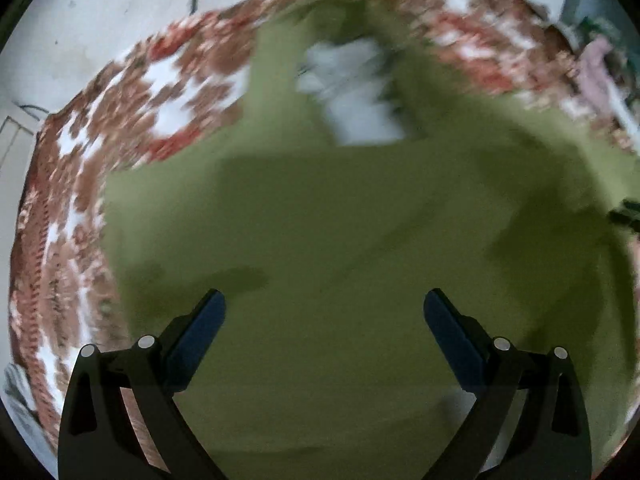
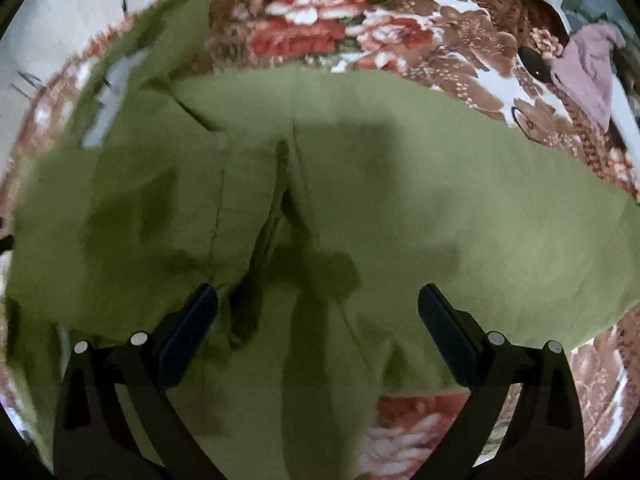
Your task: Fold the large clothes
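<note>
floral bedding (image 1: 80, 216) in brown, red and white is seen from the left wrist running from 7 to 2 o'clock, the green garment (image 1: 340, 240) being spread over it from centre to 6 o'clock, beneath the left gripper (image 1: 325, 300), whose fingers are held wide apart and empty. from the right wrist the same bedding (image 2: 360, 32) is seen at 12 to 3 o'clock, the garment (image 2: 440, 200) lying creased across the middle, with the right gripper (image 2: 318, 296) likewise spread apart and holding nothing above it.
</note>
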